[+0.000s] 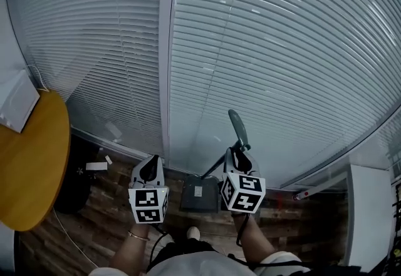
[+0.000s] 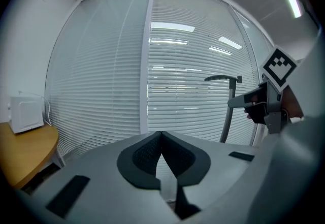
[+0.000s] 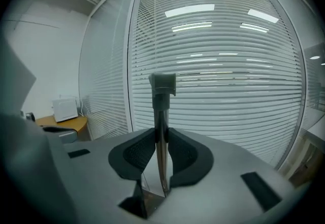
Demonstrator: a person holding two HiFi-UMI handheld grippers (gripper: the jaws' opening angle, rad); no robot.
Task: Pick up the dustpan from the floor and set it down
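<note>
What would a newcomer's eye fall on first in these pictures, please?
Pale slatted blinds fill the wall ahead. In front of them the right claw is clamped on the upright handle of a long-handled dustpan, while the left claw beside it is shut and empty. A round wooden table sits at the head view's far left.

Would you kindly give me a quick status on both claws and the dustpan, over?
Left claw shut, empty. Right claw shut on dustpan handle, handle roughly upright. Window blinds close ahead, wooden table off left.
</note>
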